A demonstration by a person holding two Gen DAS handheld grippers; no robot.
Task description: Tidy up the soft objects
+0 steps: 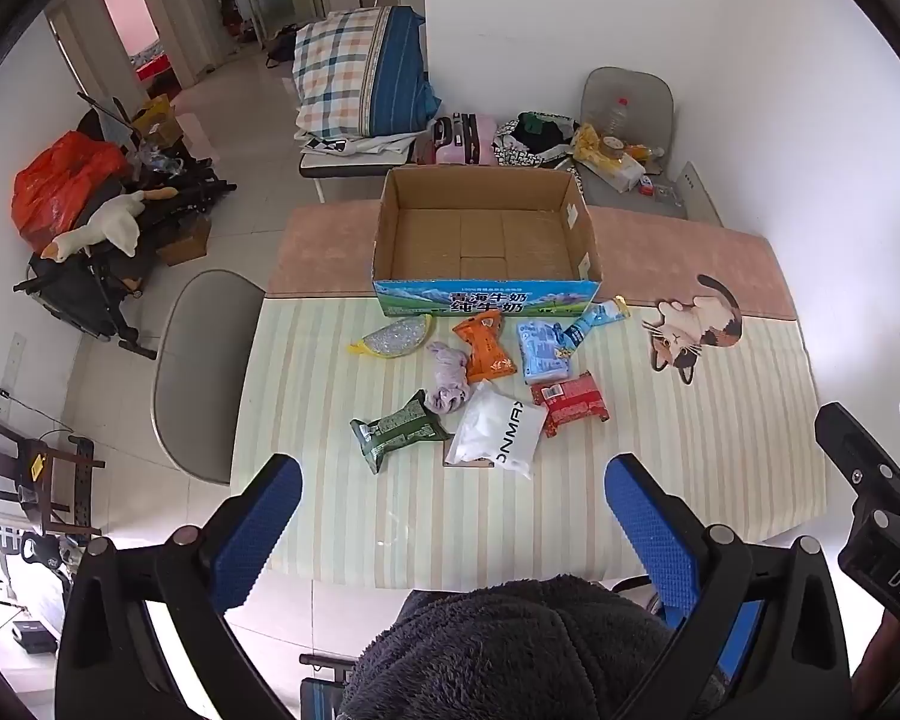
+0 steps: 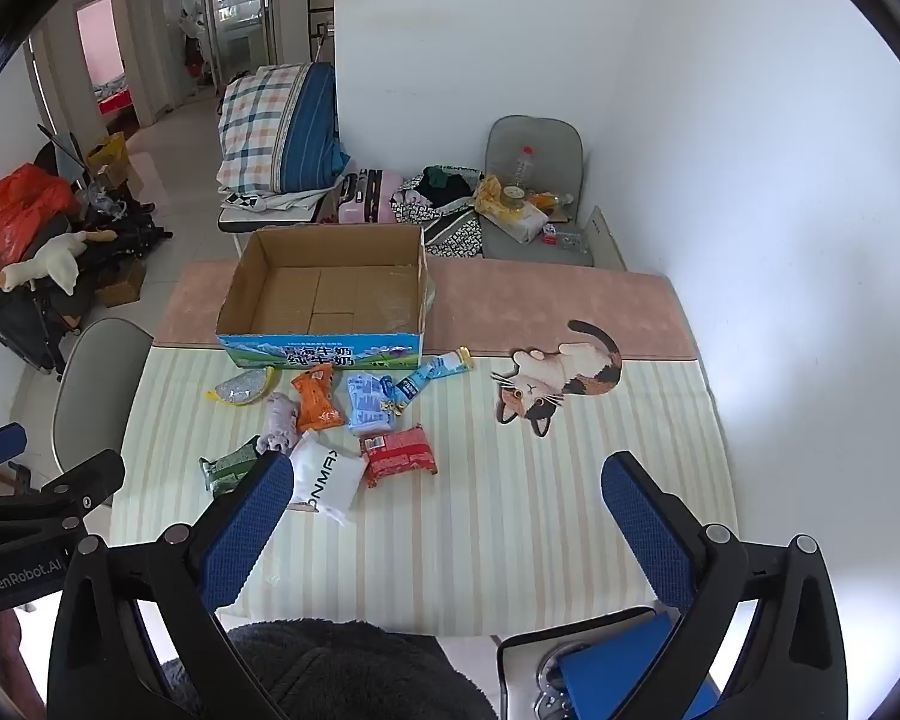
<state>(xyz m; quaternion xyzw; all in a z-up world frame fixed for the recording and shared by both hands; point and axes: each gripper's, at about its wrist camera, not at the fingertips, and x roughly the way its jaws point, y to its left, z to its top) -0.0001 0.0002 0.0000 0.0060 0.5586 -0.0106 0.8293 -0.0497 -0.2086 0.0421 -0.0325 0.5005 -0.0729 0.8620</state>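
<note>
Eight soft items are seen clustered on the striped desk (image 1: 660,420) just before an open cardboard box (image 1: 486,240): a white pouch (image 1: 498,429), red packet (image 1: 570,403), green packet (image 1: 399,429), orange packet (image 1: 487,343), two blue packets, a lilac cloth (image 1: 447,381) and a yellow-edged pouch (image 1: 393,337). The green packet is partly hidden in the right view. The left tool (image 1: 453,516) and right tool (image 2: 444,516) are held wide open, nothing gripped.

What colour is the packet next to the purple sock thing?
Orange packet, seen best in the left wrist view.
</note>
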